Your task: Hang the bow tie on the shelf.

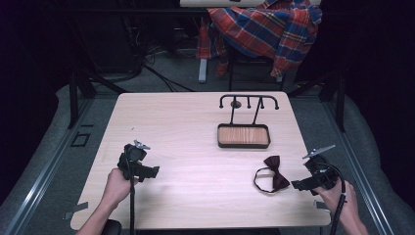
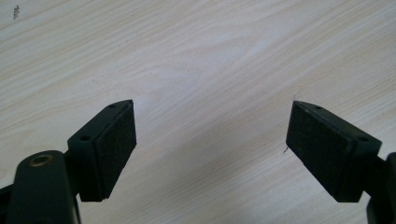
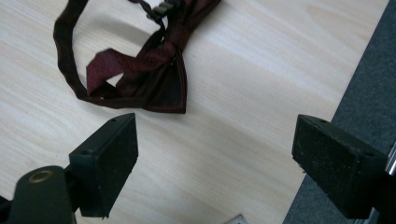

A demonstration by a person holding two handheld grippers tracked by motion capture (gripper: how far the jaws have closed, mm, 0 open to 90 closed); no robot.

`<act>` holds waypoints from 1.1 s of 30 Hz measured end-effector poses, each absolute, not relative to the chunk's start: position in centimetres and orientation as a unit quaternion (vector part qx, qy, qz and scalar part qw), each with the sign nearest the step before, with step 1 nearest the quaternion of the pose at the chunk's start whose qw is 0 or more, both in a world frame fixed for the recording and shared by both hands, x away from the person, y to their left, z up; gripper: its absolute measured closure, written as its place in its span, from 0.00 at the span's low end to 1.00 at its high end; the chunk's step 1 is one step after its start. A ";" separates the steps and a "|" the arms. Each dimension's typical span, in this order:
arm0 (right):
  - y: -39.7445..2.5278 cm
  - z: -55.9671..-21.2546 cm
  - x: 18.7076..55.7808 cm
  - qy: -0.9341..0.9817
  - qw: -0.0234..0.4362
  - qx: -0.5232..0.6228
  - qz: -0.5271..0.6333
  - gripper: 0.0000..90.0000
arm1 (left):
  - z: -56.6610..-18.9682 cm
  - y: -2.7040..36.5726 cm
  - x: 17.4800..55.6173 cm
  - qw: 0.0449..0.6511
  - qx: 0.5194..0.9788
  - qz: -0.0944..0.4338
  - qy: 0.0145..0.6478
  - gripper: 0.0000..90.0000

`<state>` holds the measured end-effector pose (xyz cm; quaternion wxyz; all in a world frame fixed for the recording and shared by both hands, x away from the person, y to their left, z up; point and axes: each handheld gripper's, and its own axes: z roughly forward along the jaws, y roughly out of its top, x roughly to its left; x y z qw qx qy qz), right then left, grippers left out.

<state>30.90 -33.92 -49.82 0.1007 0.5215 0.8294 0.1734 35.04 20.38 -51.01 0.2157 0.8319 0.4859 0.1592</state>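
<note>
The person's right hand (image 1: 337,196) comes in from the bottom right corner of the high view and holds the right gripper (image 1: 307,182) low over the table's (image 1: 186,142) right edge, its jaws aimed leftward toward the bow tie (image 1: 274,172). In the right gripper view its jaws stand wide apart and released, with nothing between them, and the bow tie (image 3: 154,74) lies just ahead of the pads on the pale wood. The left hand (image 1: 116,188) holds the left gripper (image 1: 142,169) over the table's near left part, well apart from the bow tie; its jaws too are spread wide over bare wood. The bow tie is dark maroon, lying flat near the right edge, its thin strap curled into a loop beside the wings. Beyond it sits a wooden tray (image 1: 243,136) with a black rack (image 1: 248,102) over it.
</note>
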 end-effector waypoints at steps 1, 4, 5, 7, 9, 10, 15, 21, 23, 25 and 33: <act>-33.9 -49.8 30.9 0.829 0.101 0.521 0.173 0.16 | -51.0 20.4 35.0 0.216 0.832 0.159 0.486 0.18; -33.8 -49.6 30.9 0.831 0.113 0.515 0.175 0.16 | -51.0 20.3 35.0 0.216 0.830 0.163 0.488 0.18; -33.7 -49.7 31.0 0.831 0.107 0.515 0.180 0.16 | -50.9 20.4 35.0 0.215 0.830 0.163 0.488 0.18; -33.8 -49.7 31.2 0.831 0.110 0.516 0.178 0.16 | -50.9 20.6 34.9 0.216 0.829 0.161 0.490 0.18; -33.9 -49.7 31.3 0.829 0.108 0.516 0.186 0.16 | -51.0 20.7 34.8 0.218 0.826 0.159 0.495 0.18; -33.9 -49.7 31.4 0.830 0.107 0.516 0.185 0.16 | -51.0 20.9 34.8 0.218 0.826 0.156 0.496 0.18; -33.3 -50.1 32.2 0.834 0.104 0.510 0.182 0.16 | -51.1 21.4 34.9 0.214 0.826 0.154 0.498 0.18; -33.1 -50.6 32.9 0.836 0.096 0.509 0.184 0.16 | -51.3 21.4 35.0 0.212 0.828 0.155 0.496 0.18; -33.2 -50.9 33.1 0.837 0.096 0.510 0.177 0.16 | -51.1 21.4 35.0 0.215 0.828 0.156 0.494 0.18; -33.3 -50.9 33.2 0.837 0.096 0.510 0.173 0.16 | -51.0 21.5 34.9 0.218 0.828 0.158 0.493 0.18; -32.9 -50.5 33.7 0.831 0.103 0.515 0.185 0.17 | -51.0 22.4 34.2 0.222 0.824 0.154 0.497 0.18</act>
